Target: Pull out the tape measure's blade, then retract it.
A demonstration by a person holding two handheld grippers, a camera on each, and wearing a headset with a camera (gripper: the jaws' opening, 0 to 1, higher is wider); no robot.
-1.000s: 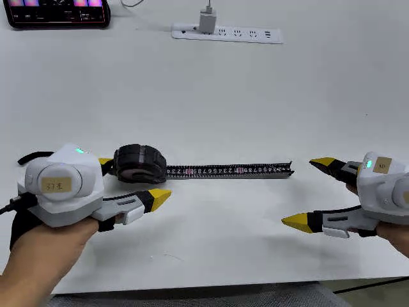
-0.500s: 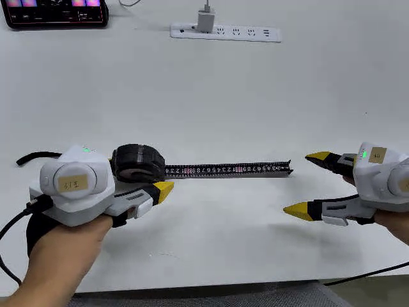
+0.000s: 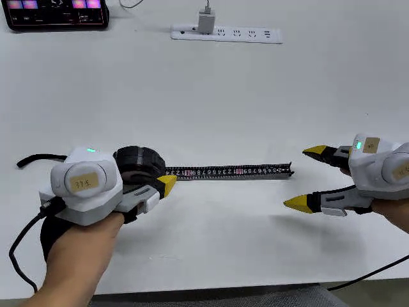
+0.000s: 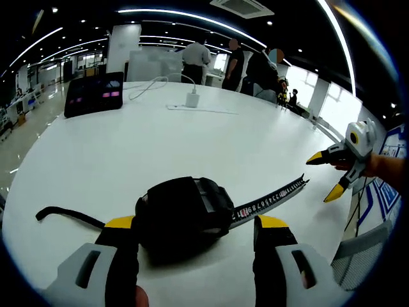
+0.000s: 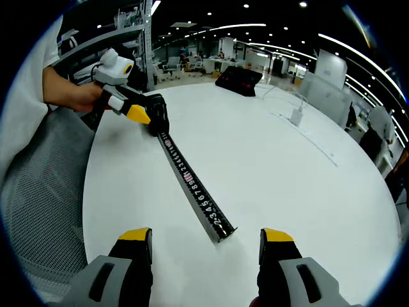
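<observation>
At the far left of the white table, a black strap trails out from the tape measure and lies flat on the surface. The tape measure is a black, round-cornered case lying near the table's front edge. The left gripper is held in a hand right over it. In the left gripper view its yellow-tipped jaws stand spread, one on each side of the case. One tip is against the case's side and the other shows a gap beside it, so the jaws are open around the case, not clamped on it.

From the case the blade runs out to the right, flat on the table and straight, with its dark face and light numerals turned up. Its hooked end stops just short of the right gripper.

That gripper is held in the other hand at the right edge of the head view. Its jaws are wide apart and empty – one yellow tip farther back on the table, one nearer the front. In the right gripper view the blade's end lies on the table between the two tips, touching neither.

Along the table's back edge, a dark tablet with a lit screen sits at the left. A white power strip lies toward the middle, with a white charger plugged into it.
</observation>
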